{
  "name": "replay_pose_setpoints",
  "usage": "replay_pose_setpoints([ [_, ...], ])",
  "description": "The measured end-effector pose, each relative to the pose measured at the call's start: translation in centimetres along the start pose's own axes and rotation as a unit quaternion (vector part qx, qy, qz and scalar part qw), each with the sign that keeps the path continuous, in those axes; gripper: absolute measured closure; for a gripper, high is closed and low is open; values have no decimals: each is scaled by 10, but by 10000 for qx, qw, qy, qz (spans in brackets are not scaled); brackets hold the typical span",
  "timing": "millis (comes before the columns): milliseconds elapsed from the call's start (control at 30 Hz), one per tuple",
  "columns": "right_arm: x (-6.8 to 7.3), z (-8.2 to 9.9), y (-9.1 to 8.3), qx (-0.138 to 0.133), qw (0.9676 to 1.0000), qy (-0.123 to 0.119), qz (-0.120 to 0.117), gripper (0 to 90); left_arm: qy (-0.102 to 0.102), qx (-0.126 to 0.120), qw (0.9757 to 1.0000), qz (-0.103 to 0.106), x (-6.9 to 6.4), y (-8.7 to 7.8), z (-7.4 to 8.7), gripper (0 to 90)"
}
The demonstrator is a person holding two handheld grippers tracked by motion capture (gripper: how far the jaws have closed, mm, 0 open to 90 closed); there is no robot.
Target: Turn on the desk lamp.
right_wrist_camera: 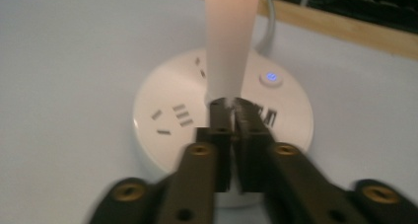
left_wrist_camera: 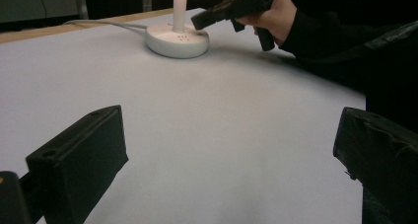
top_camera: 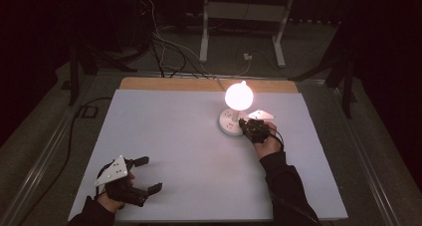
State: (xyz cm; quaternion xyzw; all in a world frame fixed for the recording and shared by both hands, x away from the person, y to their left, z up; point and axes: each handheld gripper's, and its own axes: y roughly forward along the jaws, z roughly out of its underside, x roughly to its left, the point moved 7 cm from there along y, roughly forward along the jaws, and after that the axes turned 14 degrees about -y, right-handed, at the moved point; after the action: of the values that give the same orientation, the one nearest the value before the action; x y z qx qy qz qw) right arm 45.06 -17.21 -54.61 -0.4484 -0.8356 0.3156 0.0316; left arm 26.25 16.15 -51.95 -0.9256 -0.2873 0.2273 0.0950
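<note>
A round white power strip sits on the pale table, toward its far right part, with a lit lamp standing up from its middle and glowing bright against the dark room. A white cable runs from the strip toward the wooden far edge of the table. In the right gripper view a small button on top of the strip shows a blue light, and sets of socket slots lie around the lamp's white stem. The right gripper is over the near side of the strip with its jaws nearly together, only a thin gap between them, their tips at the foot of the stem; whether they pinch anything there I cannot tell. The left gripper rests well apart at the near left corner of the table, jaws spread wide with nothing between them
</note>
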Motion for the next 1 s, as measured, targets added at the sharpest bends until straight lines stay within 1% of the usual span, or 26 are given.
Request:
replay_pose_setpoints([
  [33, 0, -3, -2, -54, 10000, -1, -47, 840, 10, 5, 10000, 1, 0, 0, 0, 3],
  [67, -1, -5, -4, -57, 10000, -27, -42, 826, 13, 1, 10000, 6, 0, 0, 0, 4],
  [267, -3, -12, -11, -163, 9995, -128, -244, 684, 14, 2, 10000, 4, 0, 0, 0, 3],
  [300, -3, -12, -12, -189, 9993, -133, -308, 642, -3, -5, 10000, 4, 0, 0, 0, 3],
  [333, -2, -13, -13, -172, 9989, -109, -423, 597, -4, -1, 10000, 1, 0, 0, 0, 3],
  [400, -1, -13, -15, -182, 9983, -77, -541, 495, 13, 13, 10000, 2, 0, 1, 0, 4],
  [433, -1, -13, -15, -119, 9981, -35, -595, 459, 14, 7, 10000, 6, 0, 1, 0, 3],
  [467, -2, -13, -16, -65, 9984, -6, -568, 397, 9, 4, 10000, 5, 0, 1, 0, 4],
  [500, -3, -13, -17, -36, 9984, 18, -572, 361, 2, 6, 10000, 2, 0, 1, 0, 4],
  [567, -3, -14, -19, -61, 9981, 48, -607, 291, 9, 12, 10000, -1, 0, 1, 0, 3],
  [633, -3, -15, -21, -71, 9978, 42, -663, 162, 3, -3, 10000, 8, 0, 1, 0, 3],
  [700, -3, -16, -23, -42, 9970, 140, -755, 136, -11, -2, 10000, 2, 0, 1, 0, 4],
  [733, -3, -16, -24, -82, 9970, 125, -755, 112, -1, 11, 10000, -3, 0, 1, 0, 4],
  [800, -1, -18, -27, -173, 9956, 164, -906, 29, 3, 10, 10000, 12, 0, 1, 0, 4],
  [833, -1, -19, -29, -219, 9953, 140, -928, 4, 3, 2, 10000, 17, 0, 0, 0, 4],
  [933, 0, -22, -35, -305, 9943, 173, -1008, 4, -2, -8, 10000, 11, 0, 0, -1, 3],
  [1000, 1, -24, -39, -281, 9926, 244, -1155, 0, 13, -15, 10000, 20, 0, 0, -1, 4],
])
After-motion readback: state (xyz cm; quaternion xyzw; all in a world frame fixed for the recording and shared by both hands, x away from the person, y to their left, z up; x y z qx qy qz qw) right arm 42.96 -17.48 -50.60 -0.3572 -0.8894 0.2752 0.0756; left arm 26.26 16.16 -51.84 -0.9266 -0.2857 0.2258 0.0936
